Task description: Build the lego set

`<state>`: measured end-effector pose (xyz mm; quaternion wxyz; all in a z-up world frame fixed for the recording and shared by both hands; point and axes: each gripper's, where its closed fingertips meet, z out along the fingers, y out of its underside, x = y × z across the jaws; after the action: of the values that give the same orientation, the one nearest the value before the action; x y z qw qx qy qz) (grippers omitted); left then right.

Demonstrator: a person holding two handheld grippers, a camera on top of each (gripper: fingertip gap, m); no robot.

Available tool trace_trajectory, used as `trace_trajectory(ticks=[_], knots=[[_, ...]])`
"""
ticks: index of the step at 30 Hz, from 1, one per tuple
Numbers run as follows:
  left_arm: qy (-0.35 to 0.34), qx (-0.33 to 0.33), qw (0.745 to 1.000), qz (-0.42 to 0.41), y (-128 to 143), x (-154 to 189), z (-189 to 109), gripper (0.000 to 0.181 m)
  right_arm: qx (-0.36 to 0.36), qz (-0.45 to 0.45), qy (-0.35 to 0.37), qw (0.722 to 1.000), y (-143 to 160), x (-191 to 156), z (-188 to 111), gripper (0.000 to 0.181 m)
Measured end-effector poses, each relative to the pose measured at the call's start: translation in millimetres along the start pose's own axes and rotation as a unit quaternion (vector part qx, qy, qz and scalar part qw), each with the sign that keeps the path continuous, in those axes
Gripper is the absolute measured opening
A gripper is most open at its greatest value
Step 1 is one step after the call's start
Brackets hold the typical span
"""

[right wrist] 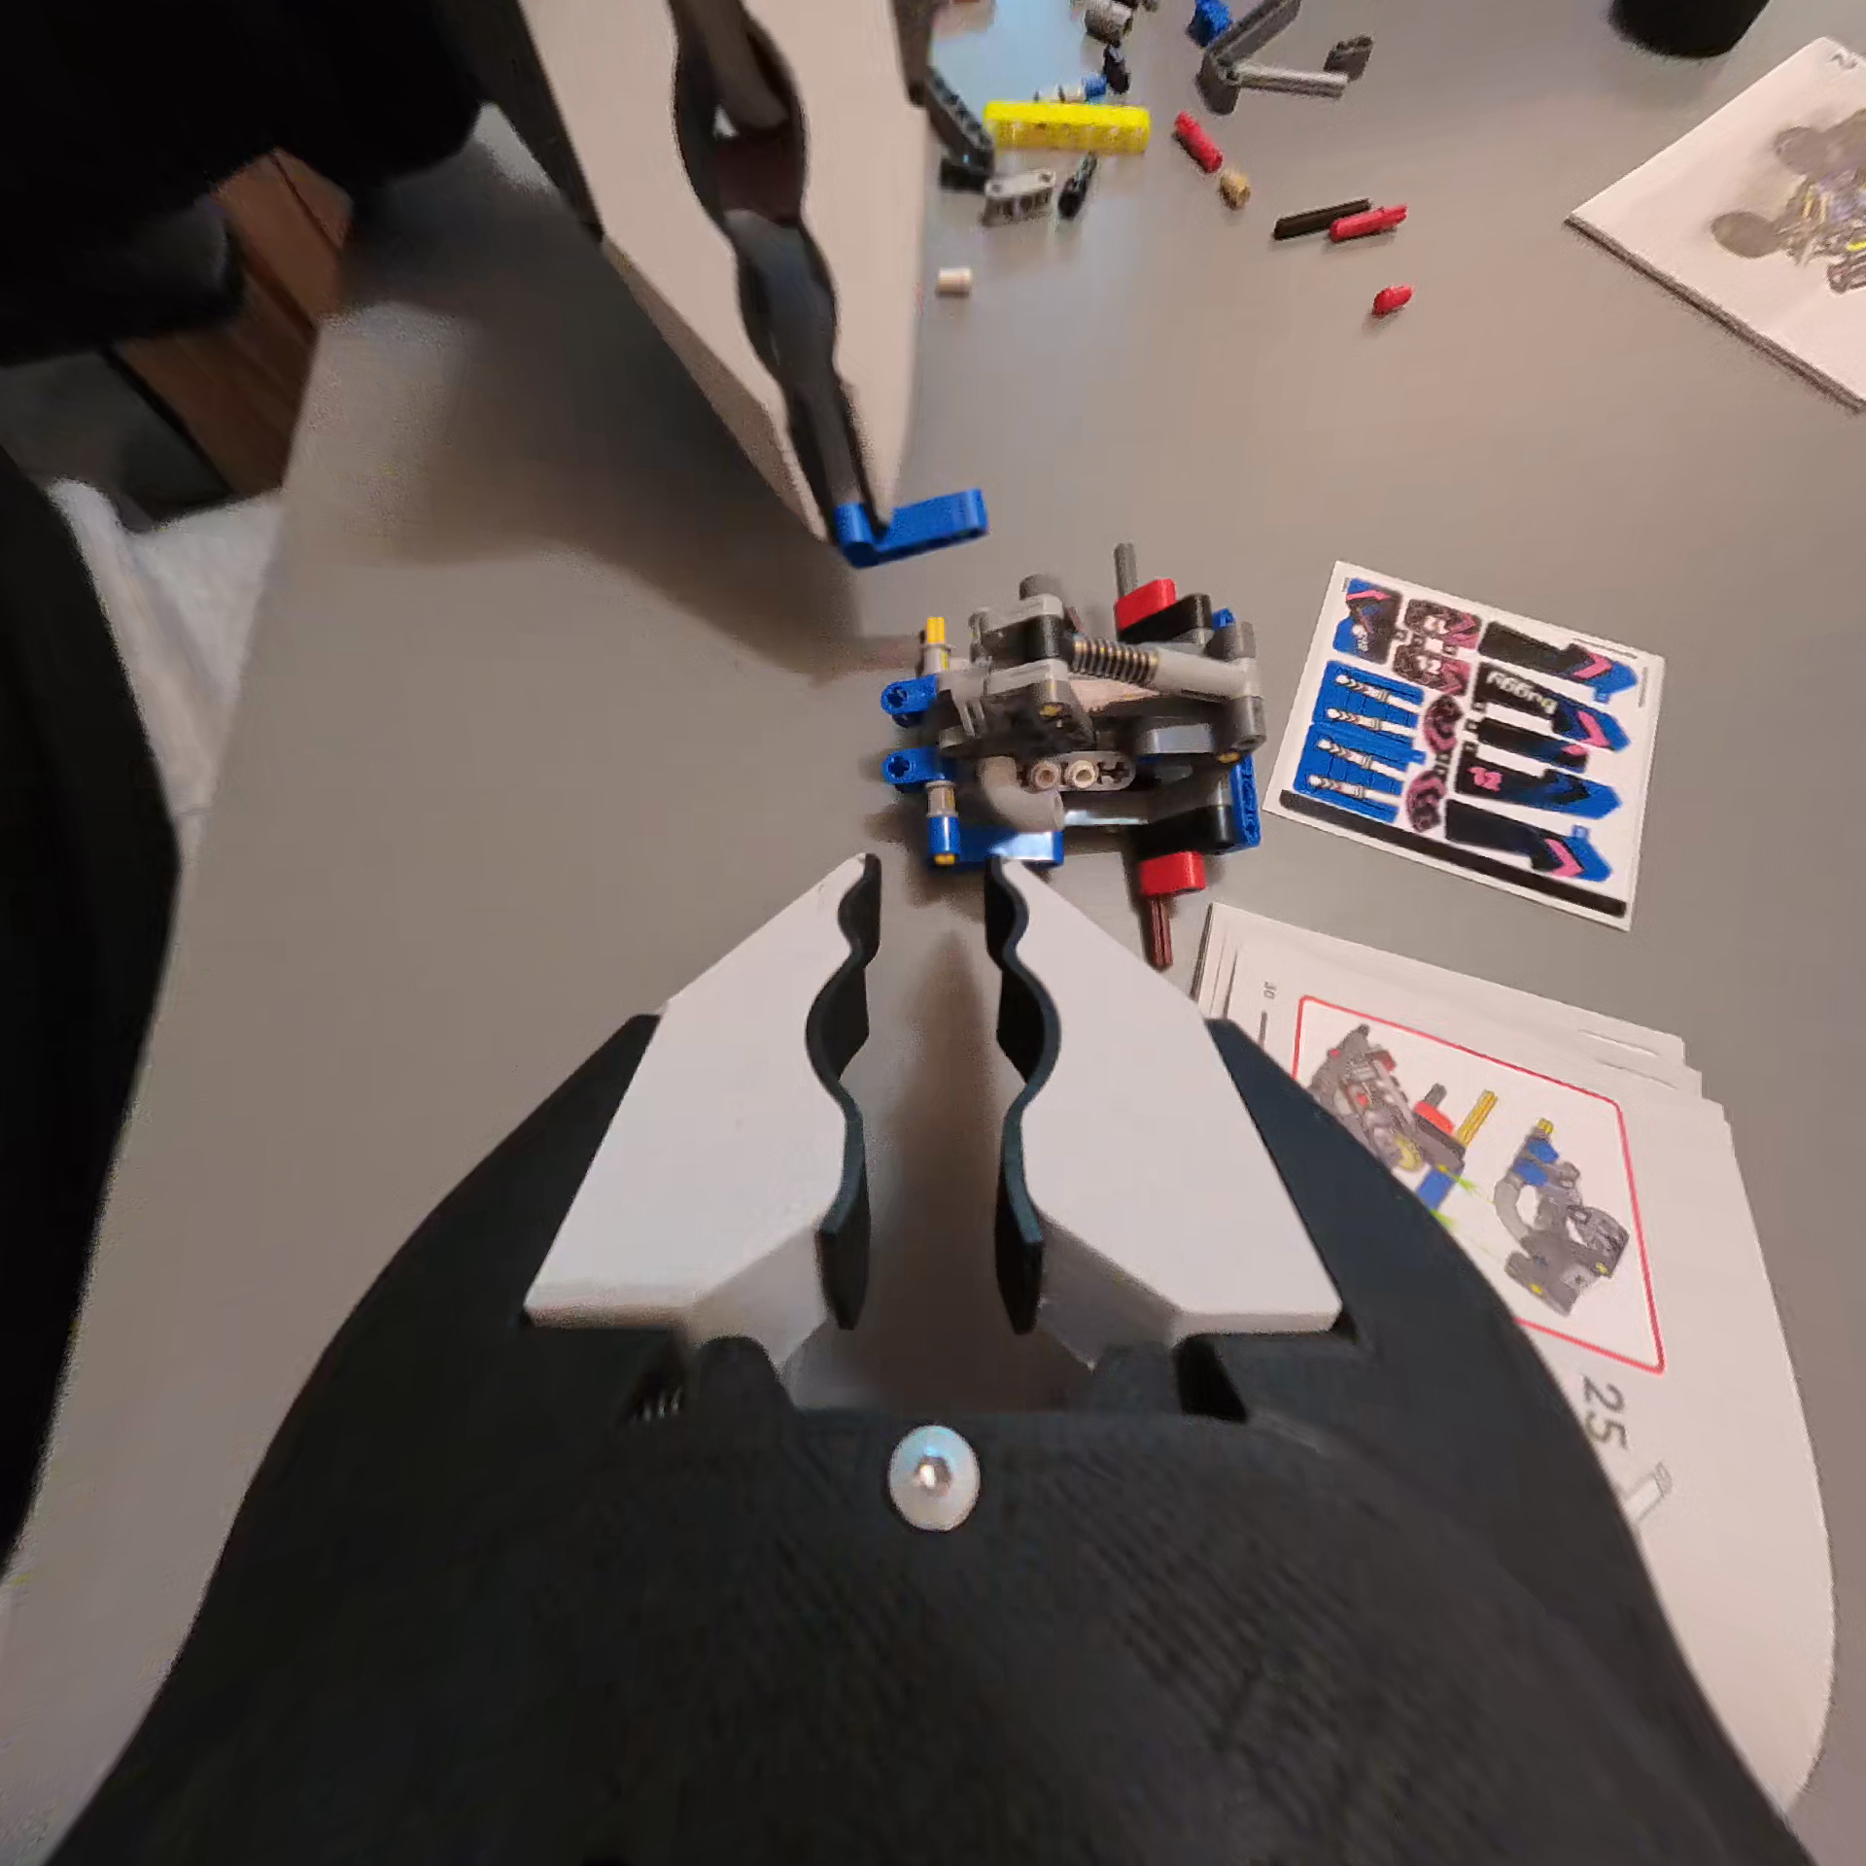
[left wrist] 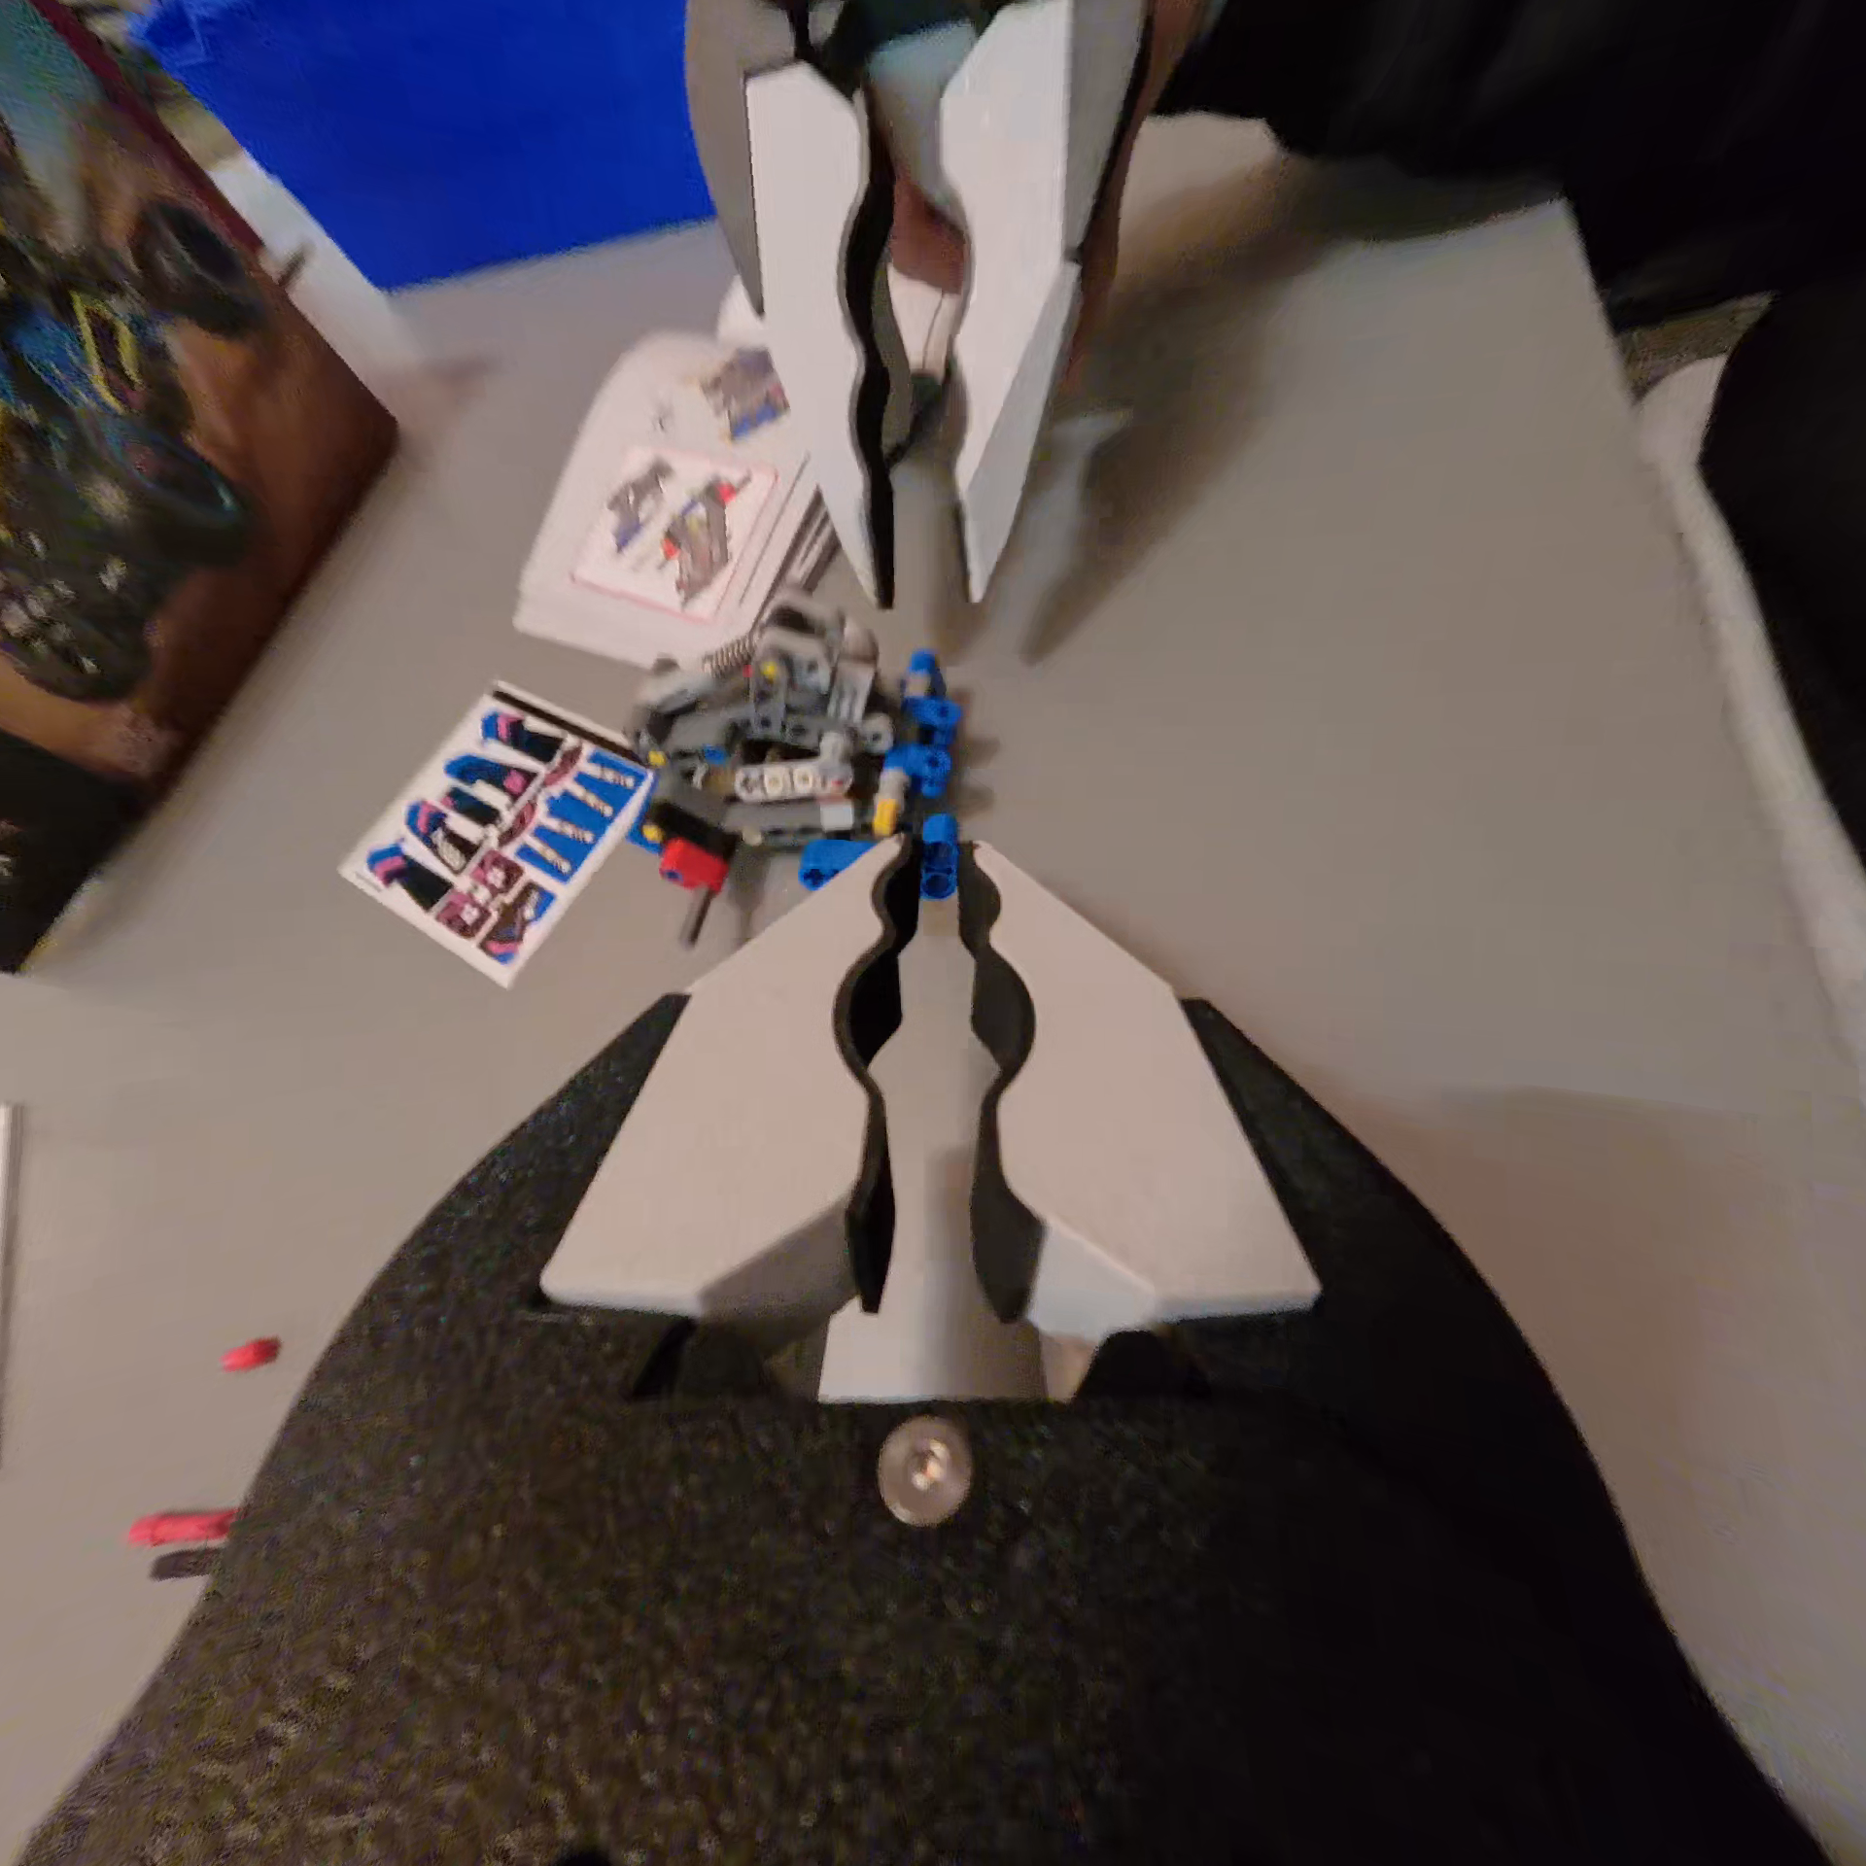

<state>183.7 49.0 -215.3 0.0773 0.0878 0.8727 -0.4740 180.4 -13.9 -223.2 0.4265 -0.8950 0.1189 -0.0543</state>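
Note:
A partly built grey, black and blue lego assembly (left wrist: 788, 747) (right wrist: 1080, 727) lies on the grey table, with a spring and red parts on it. My left gripper (left wrist: 937, 858) is shut on a blue L-shaped beam (left wrist: 939, 858) and holds it just beside the assembly's blue-pinned side. In the right wrist view the left gripper (right wrist: 858, 520) comes in from the upper left, with the blue beam (right wrist: 914, 525) sticking out sideways from its tips. My right gripper (right wrist: 931, 868) is open and empty, with its tips just short of the assembly; it also shows in the left wrist view (left wrist: 929, 594).
A sticker sheet (right wrist: 1464, 747) (left wrist: 495, 828) and an open instruction booklet (right wrist: 1464, 1161) (left wrist: 666, 495) lie beside the assembly. Loose parts, including a yellow beam (right wrist: 1070, 126) and red pins (right wrist: 1363, 222), are scattered farther off. The set box (left wrist: 151, 454) and a blue bin (left wrist: 434, 131) stand at the table's side.

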Motion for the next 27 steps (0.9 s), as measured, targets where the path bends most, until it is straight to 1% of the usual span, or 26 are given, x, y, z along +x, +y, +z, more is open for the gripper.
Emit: trace_trajectory(ticks=[2,4,7,10,17,20,27], knots=[[0.005,-0.002,1.000,-0.014,8,-4,5,0.004,-0.022,-0.018,0.021,0.999,6,3,6,0.022],[0.009,-0.001,1.000,-0.026,10,-7,6,0.004,-0.027,-0.024,0.029,0.999,7,4,10,0.026],[0.018,0.007,0.999,-0.030,7,-8,8,0.004,-0.015,-0.012,0.020,1.000,3,2,14,0.021],[0.027,0.005,0.999,-0.034,6,-8,11,0.004,-0.014,-0.017,0.030,0.999,1,5,15,0.012],[0.025,-0.005,0.999,-0.024,7,-9,17,0.004,-0.027,-0.029,0.031,0.999,5,4,20,0.006],[0.019,-0.005,1.000,-0.003,7,-11,18,0.004,-0.016,-0.015,0.017,1.000,5,4,20,0.006],[0.017,-0.001,0.999,0.051,9,-13,18,0.004,0.006,-0.013,0.002,1.000,5,5,19,0.006]])
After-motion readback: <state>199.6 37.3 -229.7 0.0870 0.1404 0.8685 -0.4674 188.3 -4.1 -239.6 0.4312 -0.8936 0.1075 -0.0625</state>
